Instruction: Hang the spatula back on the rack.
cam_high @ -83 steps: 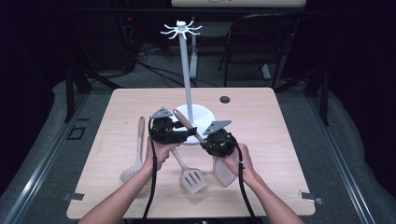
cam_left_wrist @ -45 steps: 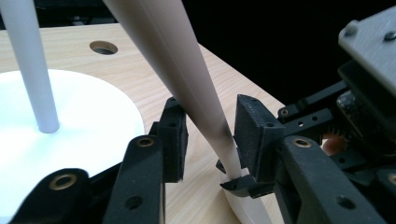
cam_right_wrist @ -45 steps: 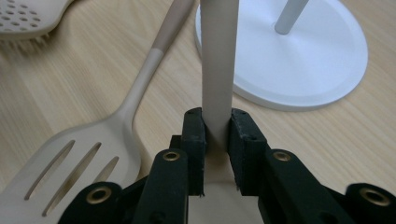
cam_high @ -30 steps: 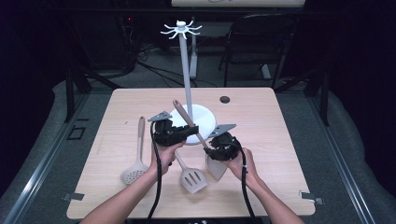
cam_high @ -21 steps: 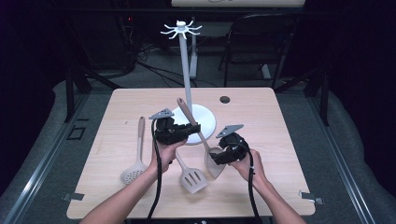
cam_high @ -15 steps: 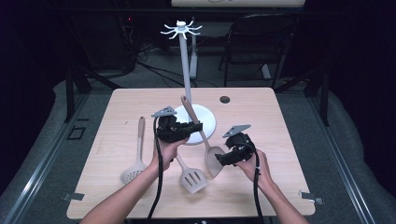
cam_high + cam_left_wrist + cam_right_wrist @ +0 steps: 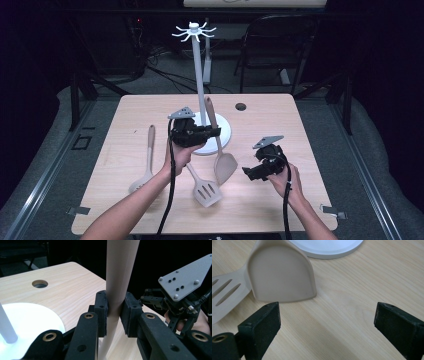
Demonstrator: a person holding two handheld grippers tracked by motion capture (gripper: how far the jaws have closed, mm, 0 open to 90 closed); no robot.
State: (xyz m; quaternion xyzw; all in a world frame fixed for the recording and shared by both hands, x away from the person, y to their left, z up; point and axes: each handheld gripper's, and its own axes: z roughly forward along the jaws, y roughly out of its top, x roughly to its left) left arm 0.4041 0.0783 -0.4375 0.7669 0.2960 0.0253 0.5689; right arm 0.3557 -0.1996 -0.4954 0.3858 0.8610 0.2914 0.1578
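Left claw (image 7: 212,133) pinches the handle of a beige spatula (image 7: 223,165) — in the left gripper view its two black jaws press on either side of the pale handle (image 7: 119,290), which runs up and out of the top of that view. Seen from the high view, the spatula stands steeply tilted: its handle end rises beside the white pole of the rack (image 7: 198,70), and its solid blade hangs down close to the surface (image 7: 280,125), in front of the rack's round white base (image 7: 225,132). Whether the blade's edge touches the wood cannot be told.

Right claw (image 7: 248,173) is spread wide and holds nothing; in the right gripper view its two jaws stand far apart over bare wood, and the spatula's blade (image 7: 280,277) lies just beyond the left one, apart from it. In the high view this claw sits to the right of the blade, low over the surface, in the person's right hand (image 7: 282,175).

A slotted turner (image 7: 205,189) lies flat just left of the hanging blade, its handle running up under the left hand (image 7: 180,155). Farther left, a spoon (image 7: 145,165) with a wooden handle lies by itself, well apart from the rest. A round hole (image 7: 241,106) marks the surface behind the rack's base.
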